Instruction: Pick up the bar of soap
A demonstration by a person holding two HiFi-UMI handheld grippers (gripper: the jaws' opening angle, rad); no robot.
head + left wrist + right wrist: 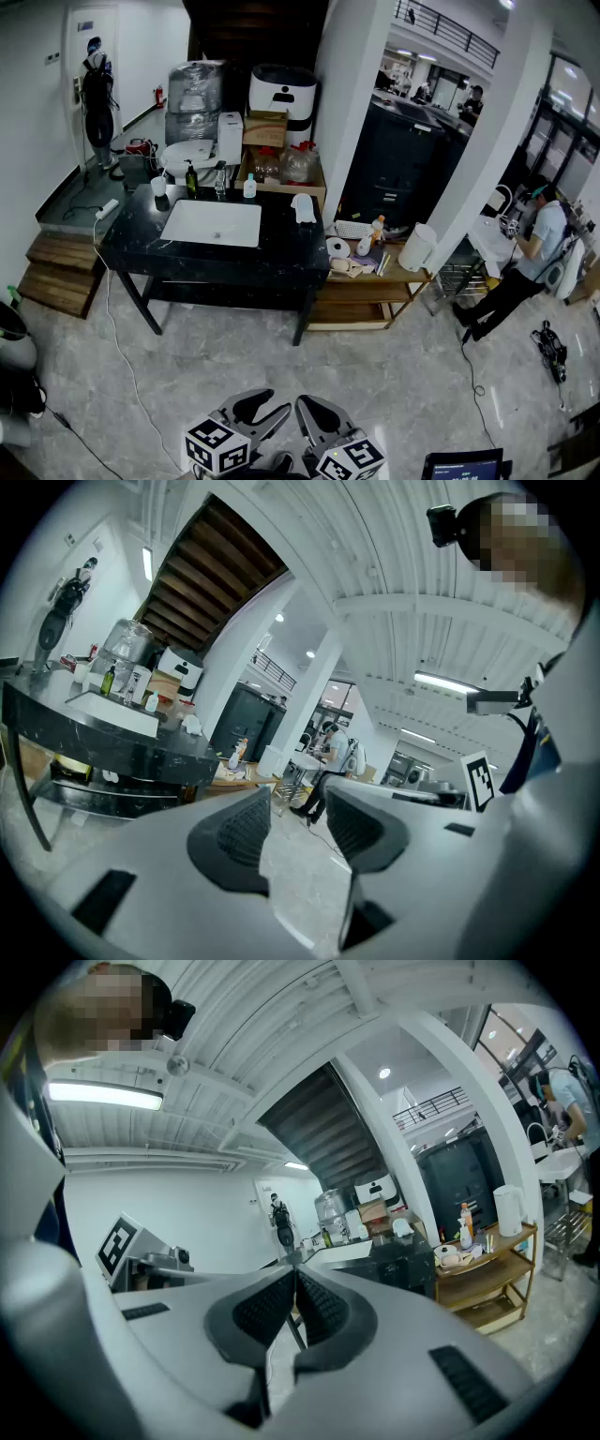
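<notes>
The black table (281, 258) with a white sink basin (212, 223) stands well ahead of me across the floor. Small bottles (191, 178) line its far edge, and a white crumpled thing (303, 208) lies at its right end. I cannot pick out a bar of soap at this distance. Both grippers hang low at the bottom of the head view, far from the table. My left gripper (261, 410) (298, 825) is open with nothing between its pads. My right gripper (314, 415) (293, 1299) is shut and empty, its pads touching.
A low wooden shelf (375, 281) with a paper roll and small items joins the table's right side. A white pillar (352, 94) rises behind it. A cable (122, 361) trails over the floor at the left, by wooden steps (52, 267). A person (525, 267) bends at the right.
</notes>
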